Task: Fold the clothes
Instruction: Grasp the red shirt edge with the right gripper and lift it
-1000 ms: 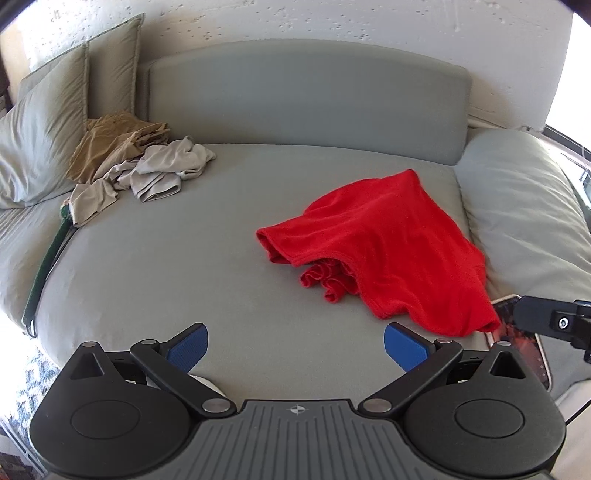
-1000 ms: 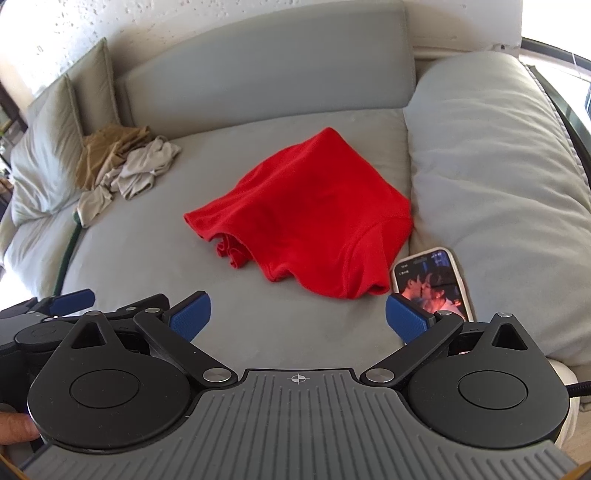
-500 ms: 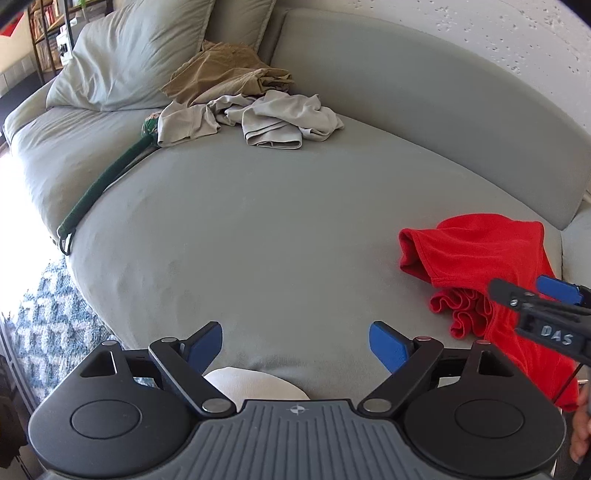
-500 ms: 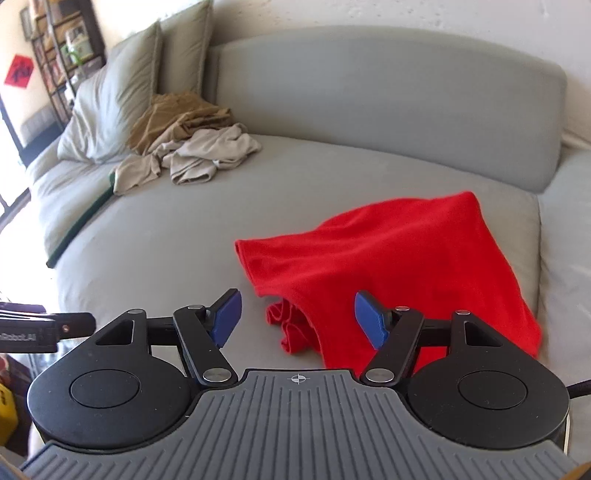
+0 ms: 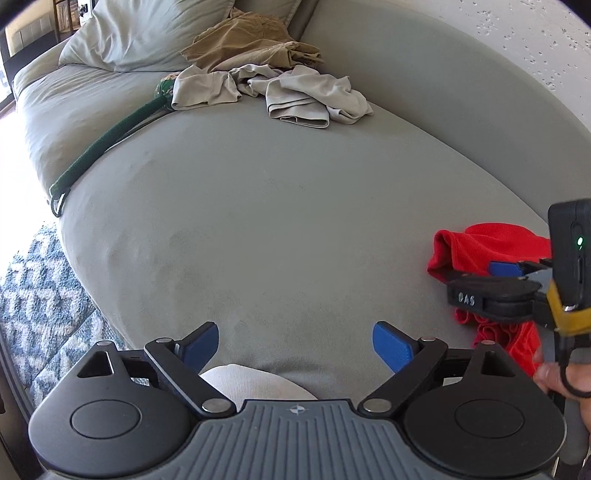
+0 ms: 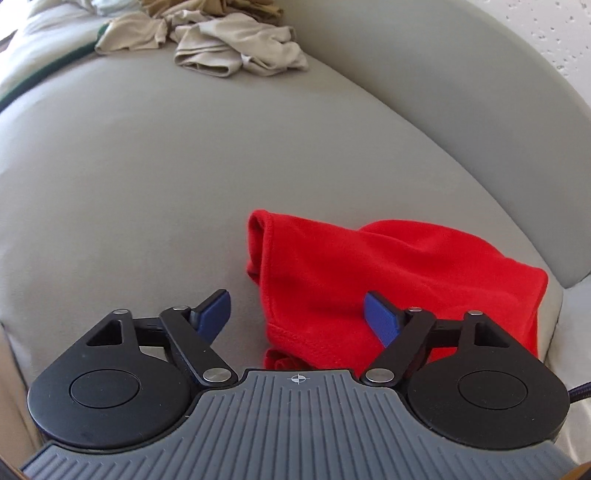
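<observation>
A wide grey sofa seat [image 5: 280,206] fills both views, stretching away ahead of both claws, with its curved backrest [image 5: 443,92] rising beyond and to the right. A pale cushion [image 5: 147,29] leans at the far left end, well ahead of the left claw.

The red garment [image 6: 369,273] lies crumpled on the seat directly under and ahead of the right claw [image 6: 299,314]. Its hemmed edge runs between the two blue fingers, the right one over the cloth, the left one over bare seat just beside the garment's folded edge. The right claw's jaws have just been closing, and they stand partly apart with the cloth's edge between them; the pads do not press on it. In the left wrist view the same garment [image 5: 491,251] sits off to the right of the left claw, partly hidden behind the right claw [image 5: 506,269].

Far ahead of both claws, near the backrest, a heap of beige clothes [image 5: 306,99] lies rumpled, with a tan garment [image 5: 247,44] piled behind it against the cushion. A dark green strap [image 5: 110,140] runs from that heap down the left side of the seat towards the edge.

The left claw [image 5: 295,347] hangs over bare seat near the front edge, its jaws wide apart with nothing between them; they have just been opening a little. A hand [image 5: 565,376] grips the right claw's handle at the right edge of that view.
</observation>
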